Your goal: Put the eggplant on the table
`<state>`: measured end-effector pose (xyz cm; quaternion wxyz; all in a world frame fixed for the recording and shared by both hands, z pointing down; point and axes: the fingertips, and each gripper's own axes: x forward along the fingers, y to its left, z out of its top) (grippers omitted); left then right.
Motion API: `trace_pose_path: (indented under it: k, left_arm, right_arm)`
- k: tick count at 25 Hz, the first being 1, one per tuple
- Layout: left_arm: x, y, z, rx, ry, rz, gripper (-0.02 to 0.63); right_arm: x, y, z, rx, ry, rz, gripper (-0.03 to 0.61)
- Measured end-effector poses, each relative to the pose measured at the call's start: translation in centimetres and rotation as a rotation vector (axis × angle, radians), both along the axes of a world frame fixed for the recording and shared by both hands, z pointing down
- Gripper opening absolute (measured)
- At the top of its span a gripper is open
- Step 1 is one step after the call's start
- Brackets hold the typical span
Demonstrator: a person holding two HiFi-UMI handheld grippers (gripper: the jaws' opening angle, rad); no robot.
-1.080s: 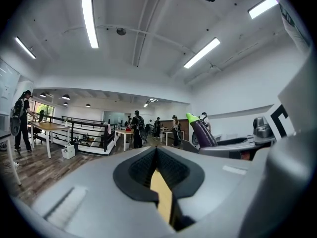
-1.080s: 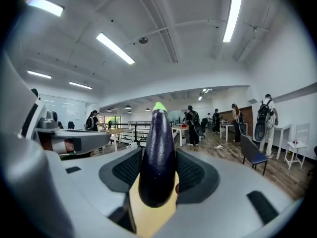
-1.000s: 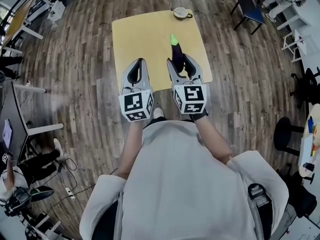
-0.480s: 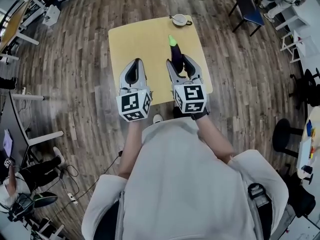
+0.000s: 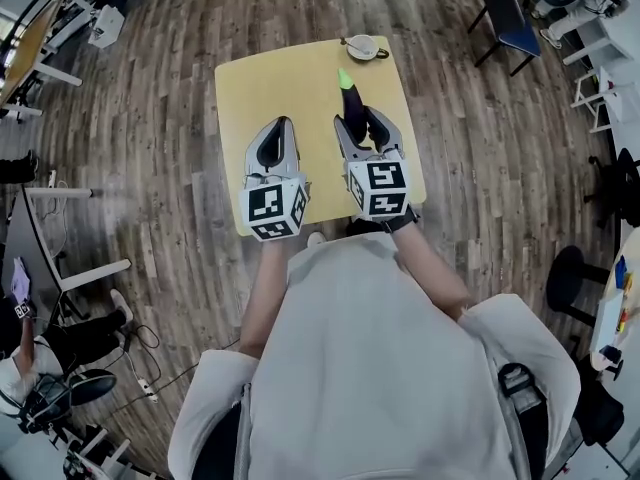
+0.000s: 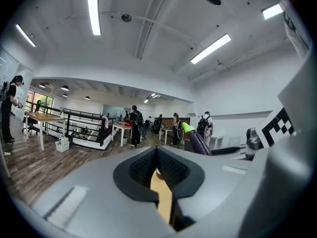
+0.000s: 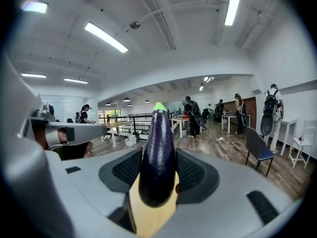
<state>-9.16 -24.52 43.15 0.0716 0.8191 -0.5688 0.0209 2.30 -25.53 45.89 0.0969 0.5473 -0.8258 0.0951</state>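
Observation:
A dark purple eggplant (image 5: 352, 103) with a green tip pointing away sticks out of my right gripper (image 5: 357, 120), which is shut on its thick end above the yellow table (image 5: 270, 78). In the right gripper view the eggplant (image 7: 158, 152) stands up between the two pads. My left gripper (image 5: 278, 126) hovers beside it to the left over the table; its jaws meet at the tips (image 6: 156, 150) with nothing between them. The eggplant (image 6: 195, 138) also shows at the right of the left gripper view.
A small cup on a saucer (image 5: 361, 47) sits at the table's far edge. A blue chair (image 5: 505, 13) stands at the back right and a black stool (image 5: 570, 268) at the right. White desks (image 5: 60, 258) line the left, on wooden floor.
Both grippers and the person have moved forward, so the grippers reach further over the table. The eggplant stays held in the right gripper and the left stays shut.

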Motion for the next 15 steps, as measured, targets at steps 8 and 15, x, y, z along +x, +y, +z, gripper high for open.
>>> trace_pose_path:
  k: [8, 15]
  left_arm:
    - [0.3, -1.9, 0.6, -0.005, -0.015, -0.020, 0.006]
    - [-0.1, -2.8, 1.1, -0.017, -0.024, -0.034, 0.006]
  right_arm:
    - [0.6, -2.6, 5.9, -0.106, 0.055, -0.018, 0.213]
    - [0.2, -3.1, 12.5, -0.270, 0.062, -0.026, 0.213]
